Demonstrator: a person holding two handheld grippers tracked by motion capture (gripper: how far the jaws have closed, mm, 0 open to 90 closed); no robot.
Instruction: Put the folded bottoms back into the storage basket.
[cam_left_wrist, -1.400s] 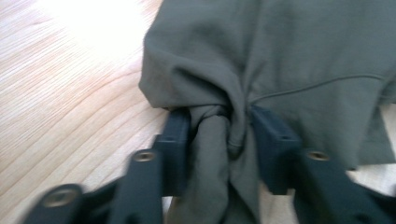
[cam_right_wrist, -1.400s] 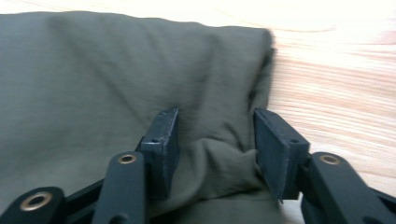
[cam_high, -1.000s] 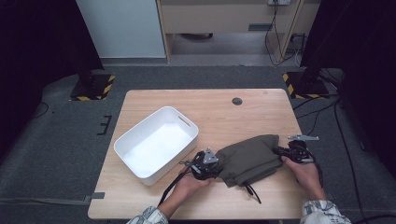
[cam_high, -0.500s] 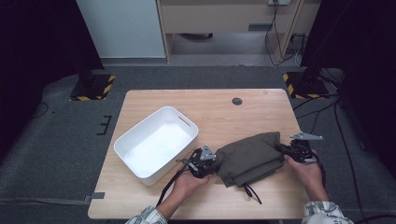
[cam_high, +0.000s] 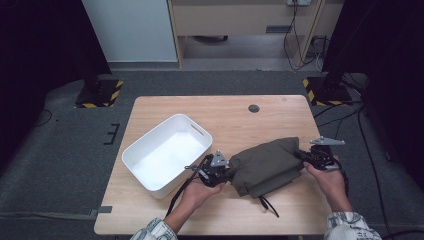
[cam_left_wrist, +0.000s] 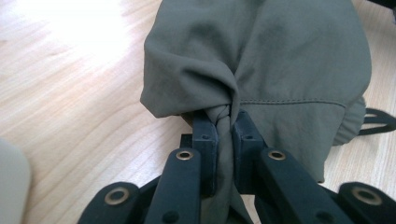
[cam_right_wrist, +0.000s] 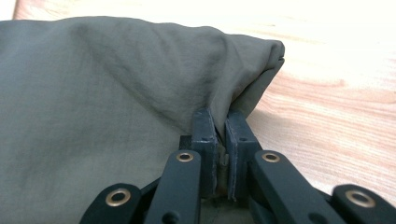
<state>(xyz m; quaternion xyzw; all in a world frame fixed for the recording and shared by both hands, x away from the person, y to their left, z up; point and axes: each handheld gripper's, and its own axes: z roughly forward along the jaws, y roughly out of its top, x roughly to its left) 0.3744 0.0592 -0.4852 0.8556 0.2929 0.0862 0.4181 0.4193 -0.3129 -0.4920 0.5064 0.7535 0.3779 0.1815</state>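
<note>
Cloth (cam_high: 267, 165) lifted — underside hidden

Patterned sleeves (cam_high: 345, 225), black brass-riveted tools (cam_left_wrist: 224, 135)

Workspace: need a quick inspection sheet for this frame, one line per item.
Surface: wooden table, one round dark grommet.
Job's things: folded olive garment; white bin left of it, nothing in it.
Clutter: nothing seen.
Grippers: left gripper shut on bunched garment corner; right gripper shut on opposite edge.
Cables: black cable across the table's near edge; another trails from the left gripper.
Surroundings: grey carpet, hazard-striped stand bases, cabinet behind.
</note>
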